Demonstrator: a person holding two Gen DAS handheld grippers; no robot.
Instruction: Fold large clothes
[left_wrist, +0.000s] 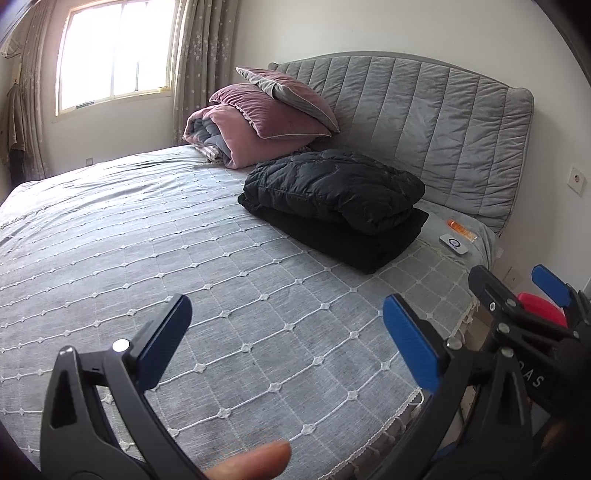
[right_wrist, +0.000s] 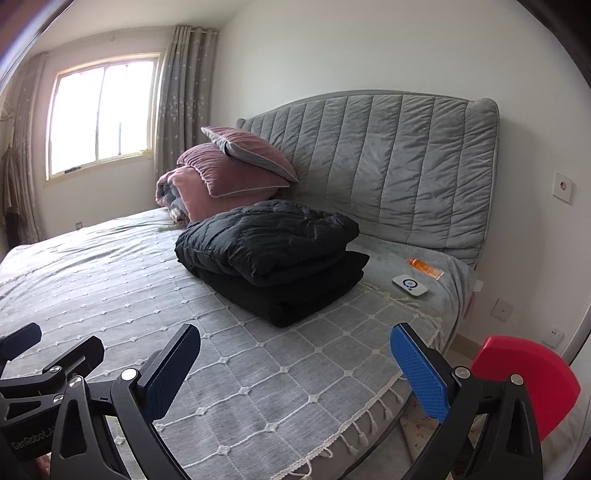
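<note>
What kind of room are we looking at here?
A bedroom, almost certainly. A large bed with a padded grey headboard fills the view, pink pillows are stacked at its head, and a curtained window lights the far wall.

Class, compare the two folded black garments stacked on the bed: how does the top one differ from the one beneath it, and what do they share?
The black puffer jacket on top is quilted, slightly shiny and bulges unevenly; the black garment beneath it is smooth, matte and lies flatter. The lower one sticks out past the jacket toward the bed's near edge. Both are black, folded, and stacked near the headboard.
</note>
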